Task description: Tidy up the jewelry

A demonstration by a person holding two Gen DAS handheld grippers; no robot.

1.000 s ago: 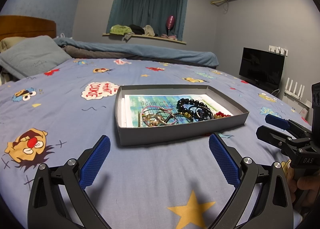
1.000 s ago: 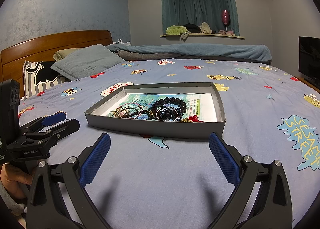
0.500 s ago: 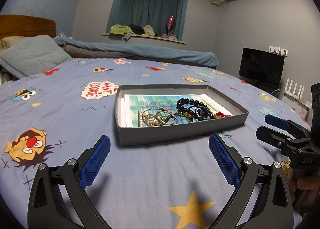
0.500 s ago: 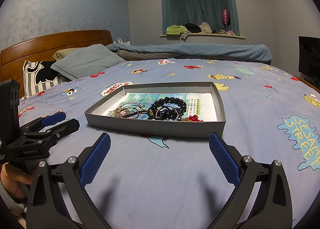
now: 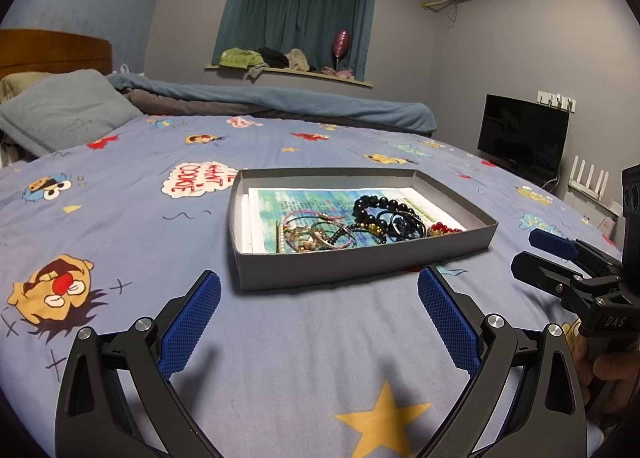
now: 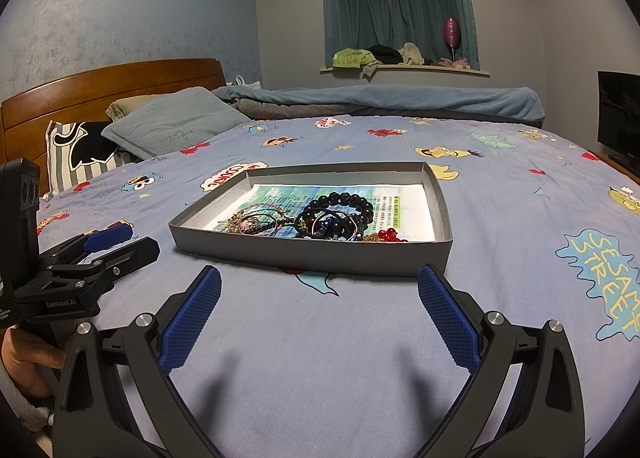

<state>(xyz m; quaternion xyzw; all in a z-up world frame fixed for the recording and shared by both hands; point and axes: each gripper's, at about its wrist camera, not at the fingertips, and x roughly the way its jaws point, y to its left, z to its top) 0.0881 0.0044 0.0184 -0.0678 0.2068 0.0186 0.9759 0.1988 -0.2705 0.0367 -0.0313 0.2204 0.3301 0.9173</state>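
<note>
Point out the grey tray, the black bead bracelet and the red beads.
grey tray (image 5: 360,264): left wrist view, on its near outer wall.
black bead bracelet (image 6: 352,200): right wrist view, on the far arc of beads.
red beads (image 6: 388,235): right wrist view, on the cluster by the near wall.

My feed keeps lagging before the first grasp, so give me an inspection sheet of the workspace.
Surface: blue cartoon-print bedsheet, flat.
Job's things: shallow grey cardboard tray holding a black beaded bracelet, thin metal bangles and red beads, tangled.
Clutter: nothing seen beside the tray.
Grippers: left gripper and right gripper, jaws wide, empty, short of the tray.
Cables: nothing seen on the bed.
Surroundings: grey-blue pillow, black television.
</note>
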